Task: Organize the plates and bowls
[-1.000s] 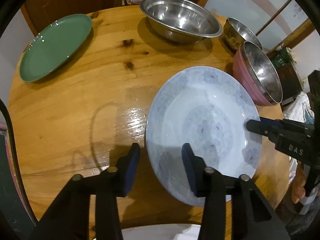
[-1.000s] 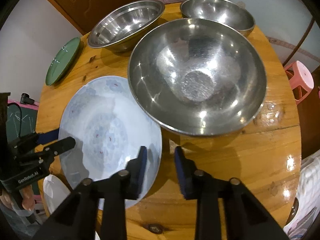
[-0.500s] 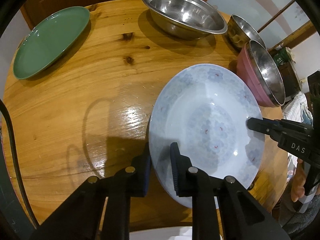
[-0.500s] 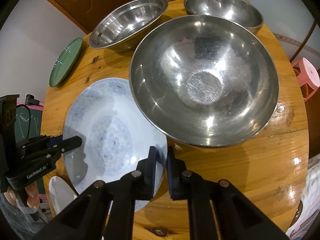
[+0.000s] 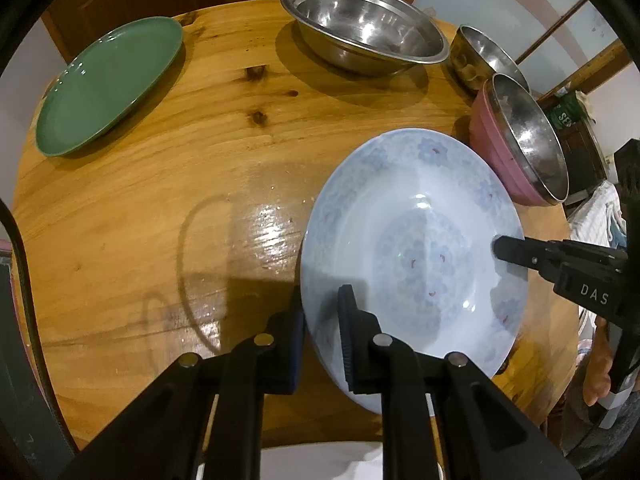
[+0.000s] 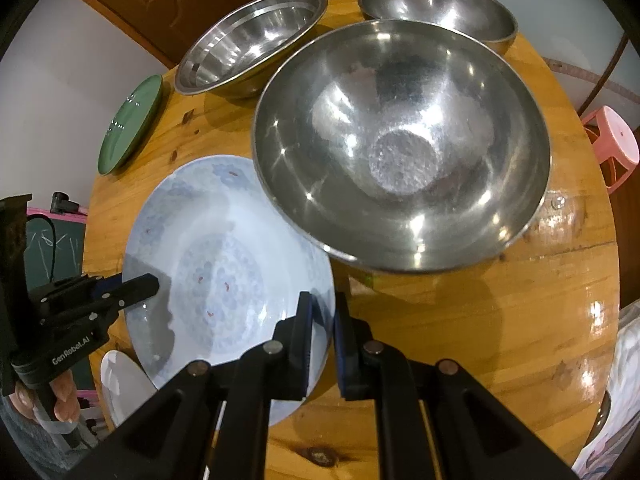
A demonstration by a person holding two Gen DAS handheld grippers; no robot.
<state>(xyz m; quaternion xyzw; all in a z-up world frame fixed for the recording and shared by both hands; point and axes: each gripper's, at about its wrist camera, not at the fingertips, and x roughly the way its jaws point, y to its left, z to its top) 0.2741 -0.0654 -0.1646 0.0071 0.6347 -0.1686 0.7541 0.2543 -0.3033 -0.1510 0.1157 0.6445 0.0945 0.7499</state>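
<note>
A pale blue flowered plate [image 5: 416, 256] lies on the round wooden table [image 5: 168, 208]; it also shows in the right wrist view [image 6: 224, 272]. My left gripper [image 5: 322, 332] is shut on its near rim, one finger above and one below. My right gripper [image 6: 323, 328] is shut on the opposite rim, and its black tip shows in the left wrist view [image 5: 520, 252]. The plate looks tilted, raised slightly off the wood. A green plate [image 5: 108, 84] sits at the far left.
A steel bowl inside a pink bowl [image 5: 520, 148] stands just right of the plate, shown large in the right wrist view [image 6: 400, 148]. A wide steel bowl [image 5: 364, 28] and a smaller one [image 5: 480, 60] stand at the back. A white dish [image 6: 124, 384] pokes out below the table's edge.
Both grippers were open astride the plate's rim a second ago; both have closed on it. The plate has risen and tilted a little.
</note>
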